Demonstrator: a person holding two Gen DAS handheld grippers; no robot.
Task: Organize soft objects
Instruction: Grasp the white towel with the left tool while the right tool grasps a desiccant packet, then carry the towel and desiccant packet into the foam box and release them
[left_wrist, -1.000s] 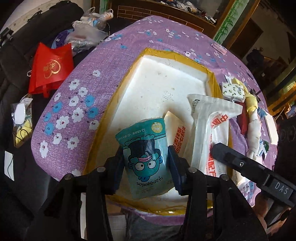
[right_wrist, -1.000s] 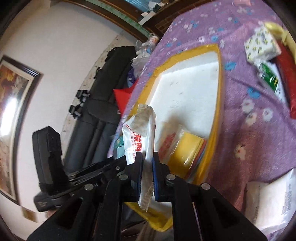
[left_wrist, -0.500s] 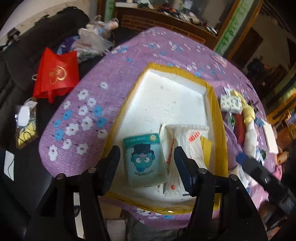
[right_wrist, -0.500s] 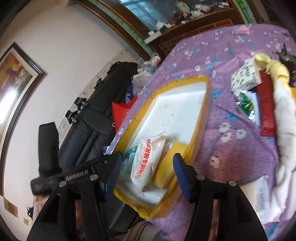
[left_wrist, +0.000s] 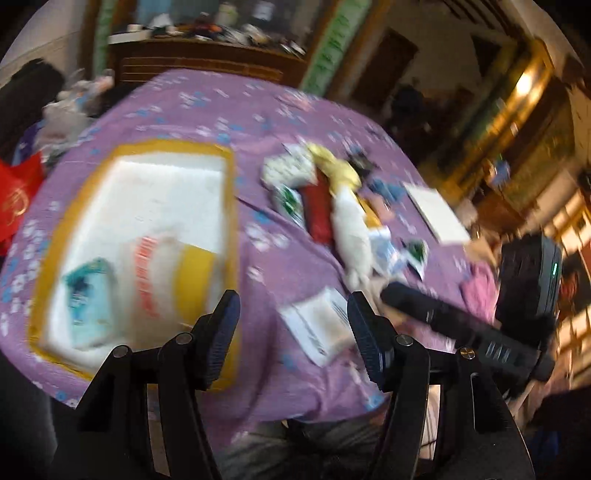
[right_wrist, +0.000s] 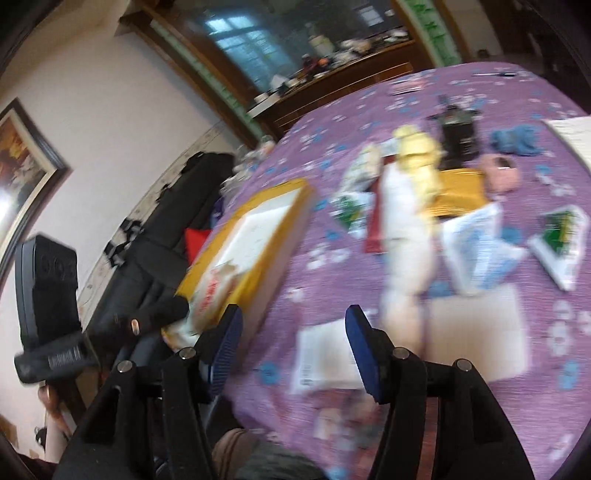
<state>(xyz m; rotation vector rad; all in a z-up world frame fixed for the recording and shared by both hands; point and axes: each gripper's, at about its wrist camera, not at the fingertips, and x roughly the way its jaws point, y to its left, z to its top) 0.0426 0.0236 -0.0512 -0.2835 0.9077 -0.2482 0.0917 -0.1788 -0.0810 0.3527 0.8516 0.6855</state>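
Both tools are between picks. The left gripper (left_wrist: 291, 328) and right gripper (right_wrist: 293, 338) stand spread with nothing between their jaws, which have just been opening. 3 soft packs, among them a teal cartoon-printed pack (left_wrist: 90, 299), lie at the near end of the white foam tray with yellow taped rim (left_wrist: 231, 206), at left on the purple flowered tablecloth (left_wrist: 280, 266). Next, I judge, comes the flat white packet (left_wrist: 319, 325) just ahead: lower, straddle, pinch its edge.

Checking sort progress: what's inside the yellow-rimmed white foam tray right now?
In the yellow-rimmed white foam tray: a teal cartoon-face packet, a white pack with red lettering and a flat yellow pack, all at the near end. Anything beneath them is hidden; blur hides detail.
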